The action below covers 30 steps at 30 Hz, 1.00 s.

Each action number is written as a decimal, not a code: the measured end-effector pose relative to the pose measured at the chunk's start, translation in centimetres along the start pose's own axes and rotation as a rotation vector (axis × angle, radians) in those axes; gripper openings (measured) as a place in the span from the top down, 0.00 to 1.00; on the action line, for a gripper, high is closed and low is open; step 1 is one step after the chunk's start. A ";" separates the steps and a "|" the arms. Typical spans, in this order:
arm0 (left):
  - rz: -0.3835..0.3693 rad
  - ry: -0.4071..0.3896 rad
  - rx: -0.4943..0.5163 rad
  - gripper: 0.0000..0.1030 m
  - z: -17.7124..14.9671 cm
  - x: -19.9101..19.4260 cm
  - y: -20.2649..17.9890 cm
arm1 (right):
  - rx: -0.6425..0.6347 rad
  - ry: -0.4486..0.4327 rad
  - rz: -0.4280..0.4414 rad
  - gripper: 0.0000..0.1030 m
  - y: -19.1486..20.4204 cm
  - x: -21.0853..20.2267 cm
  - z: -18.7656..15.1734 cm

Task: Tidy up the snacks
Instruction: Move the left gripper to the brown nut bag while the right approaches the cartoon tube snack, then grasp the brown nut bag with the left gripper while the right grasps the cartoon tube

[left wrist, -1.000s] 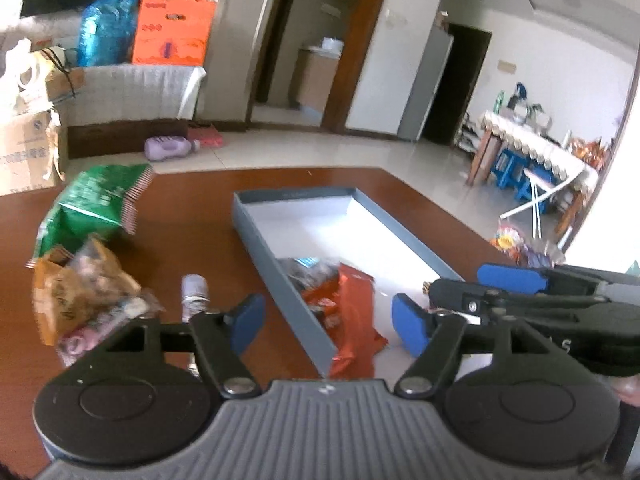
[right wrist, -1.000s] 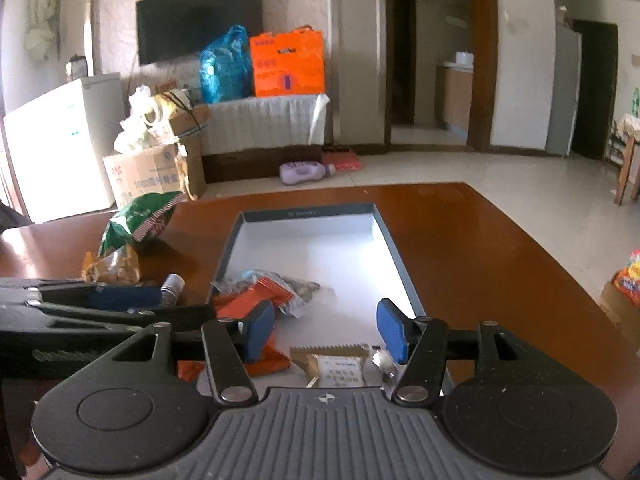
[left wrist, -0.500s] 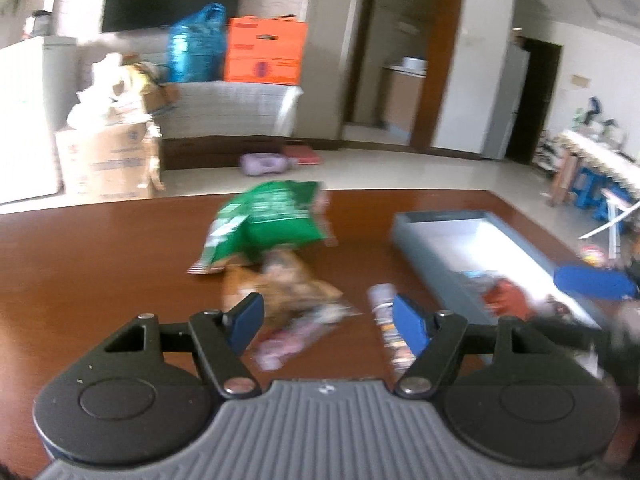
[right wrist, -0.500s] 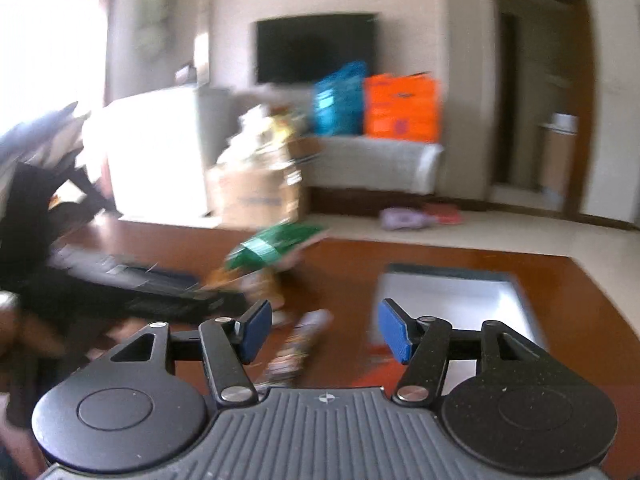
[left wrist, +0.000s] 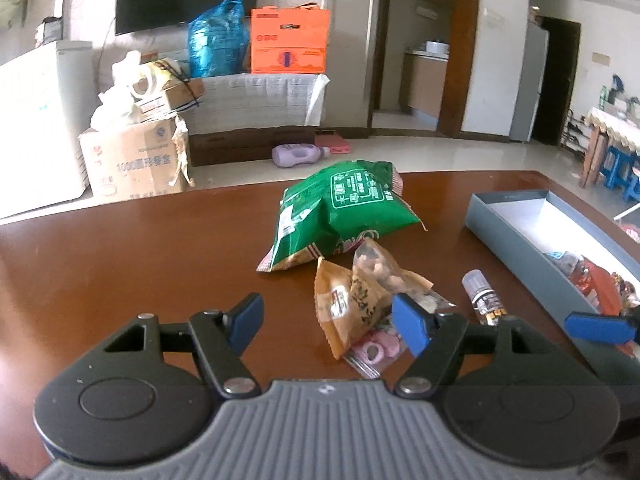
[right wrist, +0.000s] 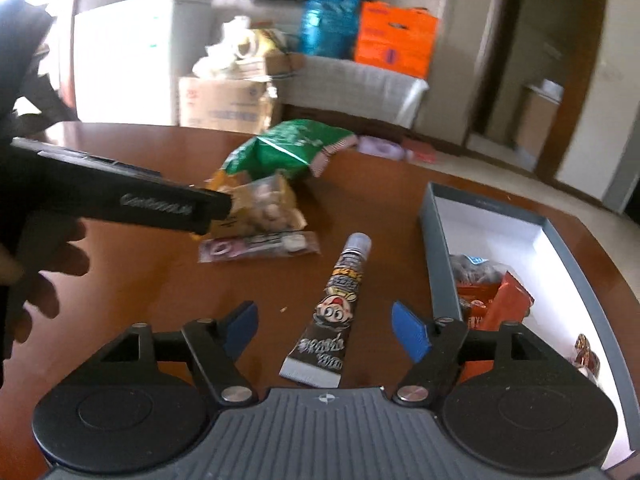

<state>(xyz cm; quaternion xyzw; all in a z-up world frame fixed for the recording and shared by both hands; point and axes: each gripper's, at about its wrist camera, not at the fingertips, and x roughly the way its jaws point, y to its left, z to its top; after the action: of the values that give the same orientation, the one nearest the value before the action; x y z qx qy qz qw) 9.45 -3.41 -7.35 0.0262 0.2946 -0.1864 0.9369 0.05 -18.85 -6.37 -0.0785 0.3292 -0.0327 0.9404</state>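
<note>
A grey box (left wrist: pixel 516 236) with a white inside stands at the right of the brown table and holds several snack packets (right wrist: pixel 492 296). Loose on the table lie a green bag (left wrist: pixel 344 208), an orange nut packet (left wrist: pixel 360 296), a pink candy packet (right wrist: pixel 260 246) and a cartoon-printed tube (right wrist: pixel 334 312). My left gripper (left wrist: pixel 330 322) is open and empty, just short of the orange packet. My right gripper (right wrist: pixel 328 326) is open and empty, with the tube lying between its fingers on the table.
The left gripper's black body (right wrist: pixel 120 200) and the hand holding it reach in from the left in the right wrist view. Beyond the table's far edge are a cardboard box (left wrist: pixel 132 164), a white cabinet (left wrist: pixel 36 120) and a purple bottle (left wrist: pixel 298 155) on the floor.
Both grippers have swung left, away from over the box, to the loose snacks on the table. The right gripper has come down around the tube. Both stay open.
</note>
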 end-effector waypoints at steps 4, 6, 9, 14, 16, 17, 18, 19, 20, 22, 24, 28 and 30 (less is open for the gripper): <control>-0.045 0.022 -0.015 0.31 0.6 2.0 0.3 | 0.037 0.020 -0.036 0.28 -0.1 1.8 0.5; -0.056 0.033 -0.004 0.31 0.6 2.9 0.3 | 0.047 0.030 -0.042 0.28 -0.2 2.4 0.6; -0.097 0.048 -0.016 0.31 0.6 4.3 0.3 | 0.061 0.035 -0.052 0.28 -0.3 3.1 0.7; -0.172 0.068 -0.020 0.59 0.4 6.0 0.2 | 0.075 0.048 -0.067 0.28 -0.3 4.5 1.1; -0.177 0.064 0.000 0.61 0.5 6.1 -0.1 | 0.073 0.050 -0.063 0.28 -0.2 4.8 1.2; -0.181 0.064 -0.001 0.62 0.5 6.2 -0.1 | 0.077 0.051 -0.060 0.29 -0.2 4.9 1.2; -0.184 0.063 -0.010 0.64 0.5 6.3 0.0 | 0.083 0.053 -0.052 0.30 -0.2 5.2 1.4; -0.191 0.061 -0.021 0.66 0.5 6.4 0.2 | 0.091 0.055 -0.033 0.33 -0.3 5.3 1.5; -0.199 0.062 -0.034 0.69 0.4 6.4 0.4 | 0.097 0.058 -0.009 0.41 -0.3 5.3 1.8; -0.208 0.060 -0.045 0.70 0.3 6.3 0.6 | 0.107 0.067 0.030 0.48 -0.6 5.3 1.9; -0.212 0.060 -0.044 0.70 0.2 6.2 0.5 | 0.095 0.064 0.038 0.52 -0.7 4.8 1.7; -0.214 0.059 -0.042 0.70 0.0 5.8 0.7 | 0.094 0.072 0.072 0.65 -1.0 4.2 1.4; -0.211 0.057 -0.041 0.70 0.0 5.5 0.7 | 0.074 0.073 0.082 0.68 -1.0 3.7 1.3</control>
<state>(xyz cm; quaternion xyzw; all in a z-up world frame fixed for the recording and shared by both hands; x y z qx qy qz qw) 13.87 -4.63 -10.54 -0.0188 0.3257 -0.2773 0.9037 3.75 -20.09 -7.52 -0.0289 0.3648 -0.0094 0.9306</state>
